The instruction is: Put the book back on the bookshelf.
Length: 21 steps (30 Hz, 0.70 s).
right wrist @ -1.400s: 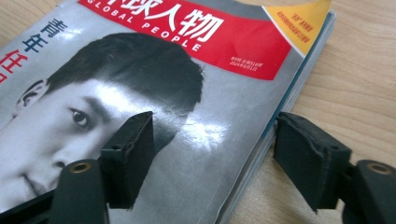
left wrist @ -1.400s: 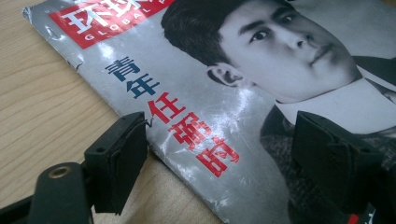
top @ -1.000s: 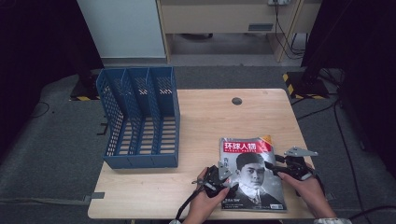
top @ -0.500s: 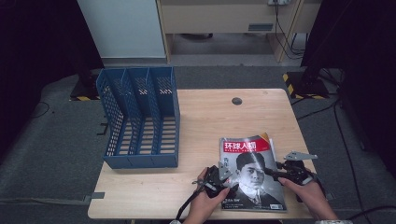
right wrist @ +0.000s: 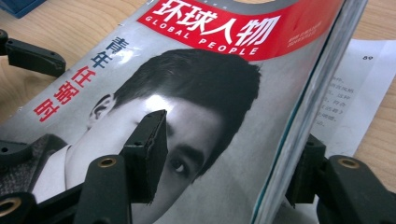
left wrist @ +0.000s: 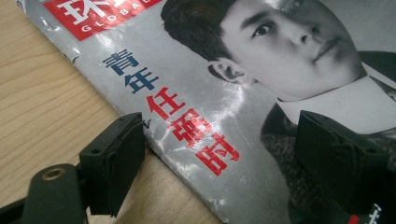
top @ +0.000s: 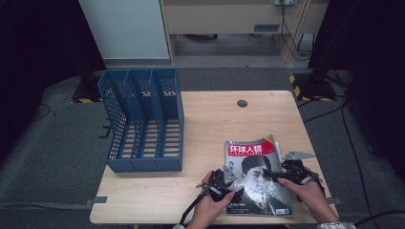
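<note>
1. Left hand-held gripper (top: 228,177): nearest the person, at the magazine's (top: 258,179) left edge. Jaws stand wide apart; one lies on the tabletop (top: 210,124) just outside the edge, the other over the cover. Nothing clamped.

2. Right hand-held gripper (top: 273,175): at the magazine's right edge. Jaws have just been opening a little; one sits above the cover, the other at the side of the page stack, which lies between them. No pinch evident, so counted as open.

3. Magazine: grey portrait cover with red title band, flat at the near right of the tabletop, right edge bowed upward. A loose printed sheet (right wrist: 355,79) lies beneath it on that side.

4. Blue file rack (top: 143,121): three slots, empty, at the far left of the tabletop, well apart from the magazine.

Handling note (judgement): the step looks like securing the magazine for lifting. Slide the right lower jaw fully under the whole stack before closing, leave the loose sheet out, and steady the left edge so the cover does not skid.
</note>
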{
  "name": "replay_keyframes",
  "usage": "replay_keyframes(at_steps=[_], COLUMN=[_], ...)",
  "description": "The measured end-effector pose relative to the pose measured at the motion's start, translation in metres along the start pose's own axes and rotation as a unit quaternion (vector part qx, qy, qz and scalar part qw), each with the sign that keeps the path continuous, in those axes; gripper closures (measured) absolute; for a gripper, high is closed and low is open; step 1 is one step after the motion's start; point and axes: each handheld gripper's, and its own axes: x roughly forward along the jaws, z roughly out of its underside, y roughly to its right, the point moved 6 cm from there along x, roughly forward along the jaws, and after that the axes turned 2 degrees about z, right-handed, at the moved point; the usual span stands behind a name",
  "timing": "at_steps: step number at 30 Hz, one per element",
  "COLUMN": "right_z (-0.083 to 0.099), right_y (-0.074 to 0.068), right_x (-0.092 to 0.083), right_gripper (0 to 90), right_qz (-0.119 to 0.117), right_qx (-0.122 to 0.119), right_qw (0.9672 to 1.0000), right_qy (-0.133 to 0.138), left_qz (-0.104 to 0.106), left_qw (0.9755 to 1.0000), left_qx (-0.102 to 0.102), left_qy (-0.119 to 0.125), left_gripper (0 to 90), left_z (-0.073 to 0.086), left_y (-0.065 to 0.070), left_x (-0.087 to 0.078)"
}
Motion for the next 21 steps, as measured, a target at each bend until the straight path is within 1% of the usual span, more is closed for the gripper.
replay_keyframes(at_steps=[3, 5, 6, 7, 8, 10, 11, 12, 13, 14, 17, 18, 19, 20, 21], right_z=[0.000, 0.001, 0.001, 0.001, 0.002, 0.002, 0.002, 0.001, 0.001, -0.001, -0.002, -0.003, -0.003, -0.005, -0.005], right_y=[0.000, -0.002, -0.004, -0.004, -0.006, -0.006, -0.006, -0.005, -0.005, -0.004, -0.005, -0.005, -0.005, -0.005, -0.006], right_x=[0.003, 0.007, 0.009, 0.009, 0.010, 0.009, 0.009, 0.008, 0.008, 0.006, 0.004, 0.003, 0.003, 0.001, 0.000], right_gripper=[39.0, 35.5, 35.2, 35.2, 37.8, 48.1, 48.1, 58.2, 58.2, 66.2, 74.6, 77.1, 77.1, 81.1, 82.3], right_qz=[0.003, 0.004, 0.007, 0.007, 0.015, 0.022, 0.022, 0.027, 0.027, 0.032, 0.035, 0.031, 0.031, 0.023, 0.020], right_qx=[-0.003, -0.008, -0.015, -0.015, -0.025, -0.042, -0.042, -0.038, -0.038, -0.039, -0.049, -0.047, -0.047, -0.043, -0.042], right_qw=[1.0000, 0.9999, 0.9997, 0.9997, 0.9994, 0.9988, 0.9988, 0.9989, 0.9989, 0.9987, 0.9981, 0.9982, 0.9982, 0.9983, 0.9983], right_qy=[-0.005, -0.012, -0.017, -0.017, -0.018, -0.013, -0.013, -0.002, -0.002, 0.007, 0.017, 0.021, 0.021, 0.032, 0.036], left_qz=[0.002, 0.002, 0.002, 0.002, 0.003, 0.003, 0.003, 0.003, 0.003, 0.003, 0.006, 0.009, 0.009, 0.012, 0.012], left_qw=[1.0000, 1.0000, 1.0000, 1.0000, 1.0000, 1.0000, 1.0000, 1.0000, 1.0000, 1.0000, 1.0000, 0.9999, 0.9999, 0.9999, 0.9999], left_qx=[0.001, 0.001, 0.001, 0.001, 0.001, 0.001, 0.001, 0.001, 0.001, 0.001, 0.000, 0.003, 0.003, 0.006, 0.006], left_qy=[0.000, 0.000, 0.000, 0.000, -0.001, -0.001, -0.001, -0.001, -0.001, -0.001, -0.002, -0.005, -0.005, -0.009, -0.009], left_gripper=[15.4, 15.3, 15.3, 15.3, 15.3, 15.2, 15.2, 15.2, 15.2, 15.2, 15.0, 13.1, 10.3, 8.8, 8.5], left_z=[0.000, 0.000, 0.000, 0.000, 0.000, 0.000, 0.000, 0.000, 0.000, 0.000, 0.000, 0.000, 0.000, 0.000, 0.000], left_y=[0.000, 0.000, 0.000, 0.000, 0.000, 0.000, 0.000, 0.000, 0.000, 0.000, 0.000, 0.000, 0.000, 0.001, 0.001], left_x=[0.000, 0.000, 0.000, 0.000, 0.000, 0.000, 0.000, 0.000, 0.000, 0.000, 0.000, 0.001, 0.001, 0.002, 0.002])
